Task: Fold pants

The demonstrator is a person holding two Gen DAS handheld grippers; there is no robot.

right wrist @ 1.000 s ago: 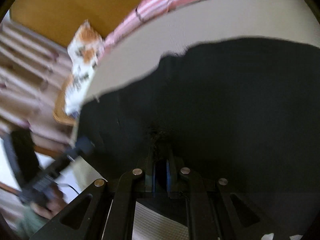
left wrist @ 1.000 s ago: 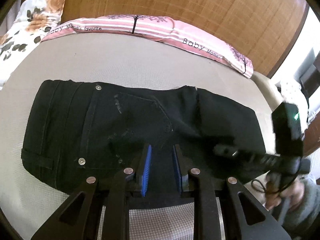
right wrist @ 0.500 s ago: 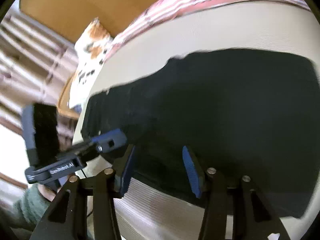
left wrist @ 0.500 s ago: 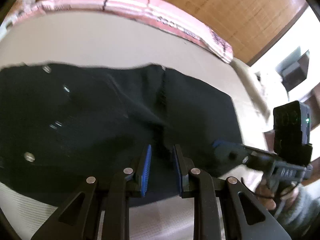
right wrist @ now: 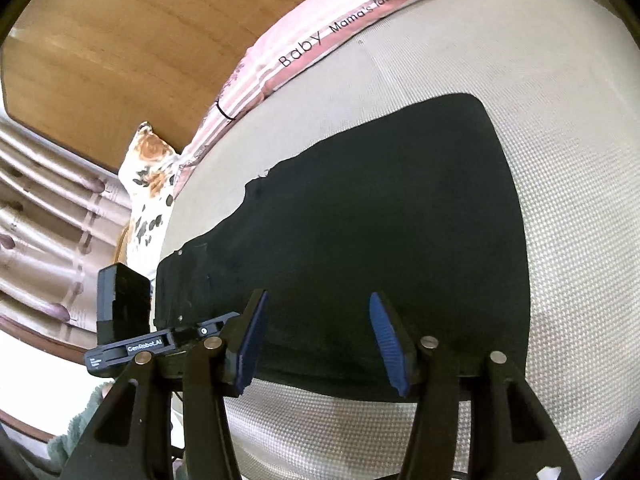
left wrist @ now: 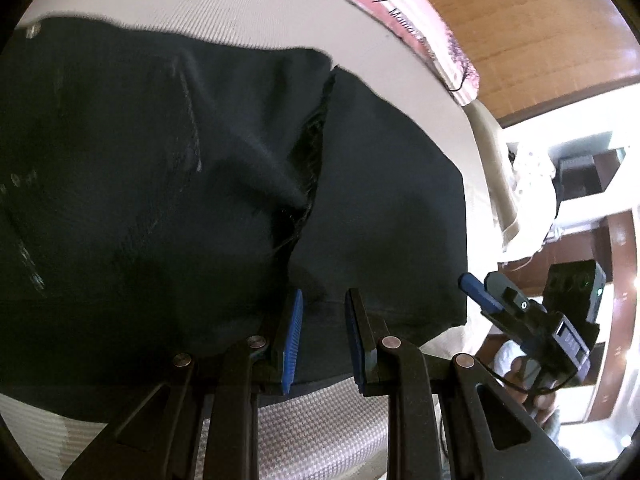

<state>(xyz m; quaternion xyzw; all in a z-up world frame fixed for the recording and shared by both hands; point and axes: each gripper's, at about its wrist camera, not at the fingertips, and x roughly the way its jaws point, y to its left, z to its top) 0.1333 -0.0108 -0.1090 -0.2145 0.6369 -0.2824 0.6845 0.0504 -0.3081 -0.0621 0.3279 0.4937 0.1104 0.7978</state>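
Left wrist view gives me the black pants (left wrist: 200, 184) folded into a compact block on the beige woven mattress (left wrist: 320, 420), filling the frame from 9 o'clock across to 3 o'clock. A raw seam edge runs down the fabric from about 12 o'clock toward my left gripper (left wrist: 322, 336). Its 2 blue pads (left wrist: 291, 340) stand a narrow gap apart over the near hem of the pants; I cannot tell whether cloth sits between them. At 3 o'clock to 4 o'clock I see the right gripper (left wrist: 472, 286) just beside the pants' right edge, off the cloth, with the person's hand (left wrist: 524, 380) behind it.

On the right wrist view, the right gripper (right wrist: 322, 340) is spread wide, nothing between its blue pads (right wrist: 386, 344), both hovering at the near edge of the pants (right wrist: 380, 240). The left gripper (right wrist: 188, 336) shows at 8 o'clock, at the pants' left end. A pink striped blanket (right wrist: 304, 52) printed "Baby" lies along the far side of the mattress (right wrist: 560, 160) at 12 o'clock, and a floral pillow (right wrist: 150, 184) sits at 10 o'clock against the wooden wall (right wrist: 120, 40).
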